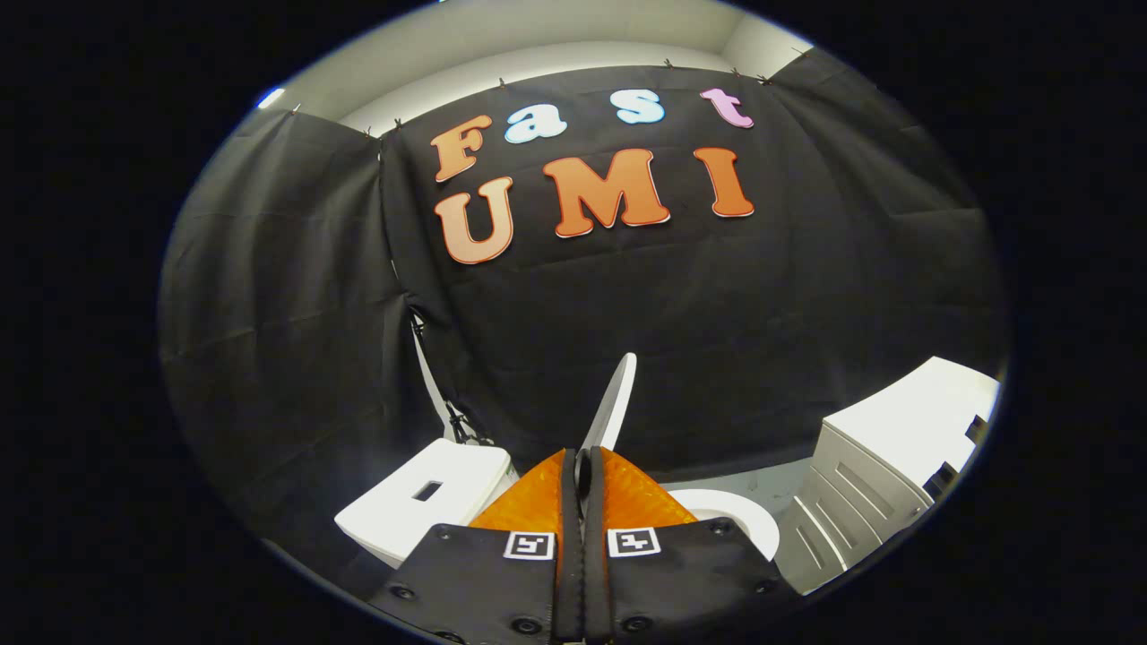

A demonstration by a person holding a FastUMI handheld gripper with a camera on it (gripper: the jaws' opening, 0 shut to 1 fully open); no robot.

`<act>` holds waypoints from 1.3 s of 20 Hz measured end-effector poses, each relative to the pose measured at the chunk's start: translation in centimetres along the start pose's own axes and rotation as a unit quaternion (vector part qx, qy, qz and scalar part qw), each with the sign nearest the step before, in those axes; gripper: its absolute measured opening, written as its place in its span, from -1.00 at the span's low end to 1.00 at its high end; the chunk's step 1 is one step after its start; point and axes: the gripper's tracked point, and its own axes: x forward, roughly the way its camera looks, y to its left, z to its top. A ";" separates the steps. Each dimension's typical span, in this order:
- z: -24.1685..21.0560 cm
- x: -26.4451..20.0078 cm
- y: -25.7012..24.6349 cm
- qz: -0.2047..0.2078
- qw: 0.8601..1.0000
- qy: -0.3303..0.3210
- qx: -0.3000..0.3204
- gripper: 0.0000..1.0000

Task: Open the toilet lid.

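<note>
Hanging behind everything, the black cloth wall [627, 296] wraps the booth on all sides, pinned along its top edge under a pale ceiling [538, 45], with a seam where two panels meet left of the lid. Right of the lid stands a white cabinet [887, 466] with panelled fronts, well apart from the toilet. Left of the lid sits the white tank [426, 502], its flat top carrying a small dark rectangular button slot. Right of the lid and below it, a curved piece of the white seat [744, 524] shows, with a strip of pale floor [762, 475] between it and the wall. The lid [614, 403] itself stands raised, nearly upright and seen edge-on, rising from just beyond the tongs' tips against the cloth. The tongs [582, 461] are clenched, their two fingers pressed together with no gap between them; the lid's lower edge meets their tips, but whether they actually pinch it I cannot tell.
</note>
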 end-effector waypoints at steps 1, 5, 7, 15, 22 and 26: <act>0.1 0.1 1.1 0.005 1.000 0.000 -0.007 -0.84; 0.7 0.4 5.7 0.021 0.999 0.000 -0.035 -0.84; 0.8 0.7 7.8 0.032 0.999 0.001 -0.035 -0.84; 0.7 1.4 14.0 0.069 0.997 -0.003 -0.038 -0.84; -0.2 1.7 19.0 0.107 0.994 -0.006 -0.024 -0.84; -1.3 2.1 21.8 0.127 0.991 0.002 -0.032 -0.84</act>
